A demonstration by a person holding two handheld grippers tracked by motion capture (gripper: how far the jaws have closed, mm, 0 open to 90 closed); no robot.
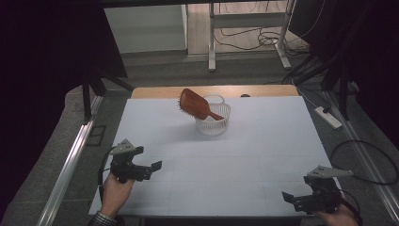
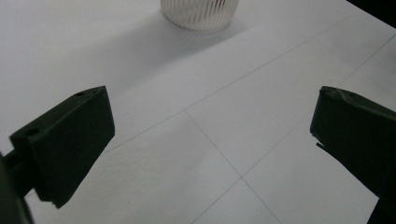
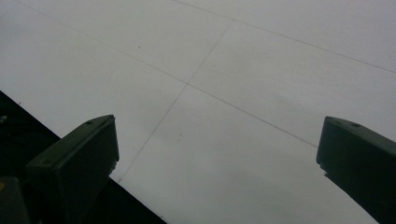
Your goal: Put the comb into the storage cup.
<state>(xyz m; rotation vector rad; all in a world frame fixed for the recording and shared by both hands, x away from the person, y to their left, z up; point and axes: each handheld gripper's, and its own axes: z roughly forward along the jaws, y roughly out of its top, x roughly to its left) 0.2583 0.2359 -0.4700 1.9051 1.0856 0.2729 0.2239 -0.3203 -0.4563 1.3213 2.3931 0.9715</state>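
Note:
A brown wooden paddle hairbrush [image 1: 193, 103] leans in a small white slatted basket [image 1: 214, 124] at the far middle of the white table [image 1: 244, 155]. Its handle sits inside the basket and its head sticks out to the upper left. My left gripper [image 1: 149, 158] hovers near the front left of the table, open and empty, well short of the basket. In the left gripper view the left gripper [image 2: 212, 140] has its jaws wide apart, with the basket's base [image 2: 200, 11] far ahead. My right gripper [image 1: 296, 188] is open and empty at the front right corner; the right gripper [image 3: 217, 158] shows bare table between its jaws.
Thin grid lines cross the white table sheet. The table's front edge [image 3: 70, 154] runs close under the right gripper. A wooden strip [image 1: 155, 92] borders the far side. Cables, a power strip [image 1: 328, 117] and desk legs lie on the floor beyond.

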